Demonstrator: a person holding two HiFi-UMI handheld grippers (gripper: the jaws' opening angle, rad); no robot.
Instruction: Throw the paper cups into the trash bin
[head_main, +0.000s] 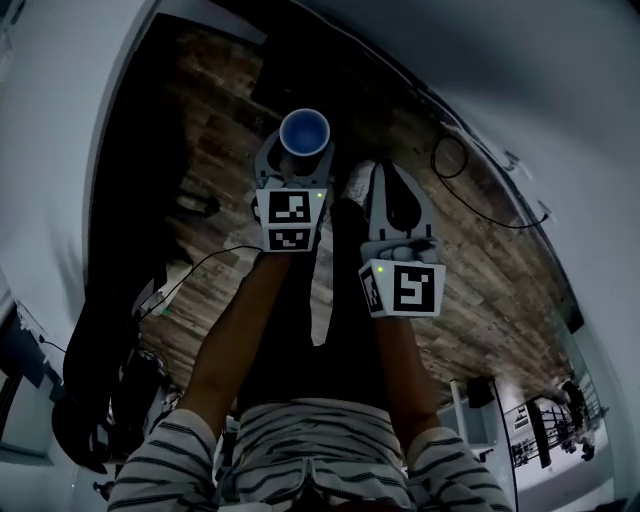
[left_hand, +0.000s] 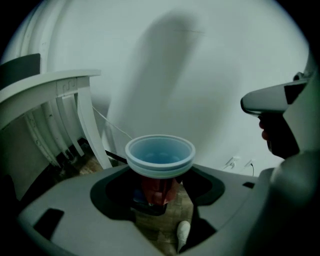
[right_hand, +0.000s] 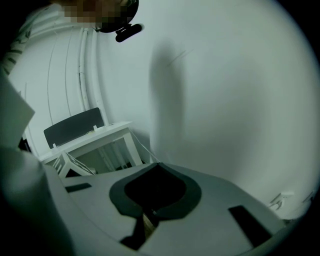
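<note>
Left gripper carrying paper cup, no trash bin in any view

Left gripper (left_hand: 159, 192) pinches a red-walled, blue-lined paper cup (left_hand: 160, 155) upright, mouth up, above the wooden floor (head_main: 480, 270). Two rims show, so possibly a nested pair. Right gripper (right_hand: 146, 220) is pressed together with nothing in it. Best approach, likely: squeeze lightly so the cup doesn't crush, locate the bin, and release only when over its opening.

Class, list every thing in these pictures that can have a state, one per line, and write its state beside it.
Left gripper: shut on the paper cup.
Paper cup: upright, mouth up, looks empty, held above the floor.
Right gripper: shut, nothing between its jaws.
Cable: lying loose in a loop on the wooden floor.
</note>
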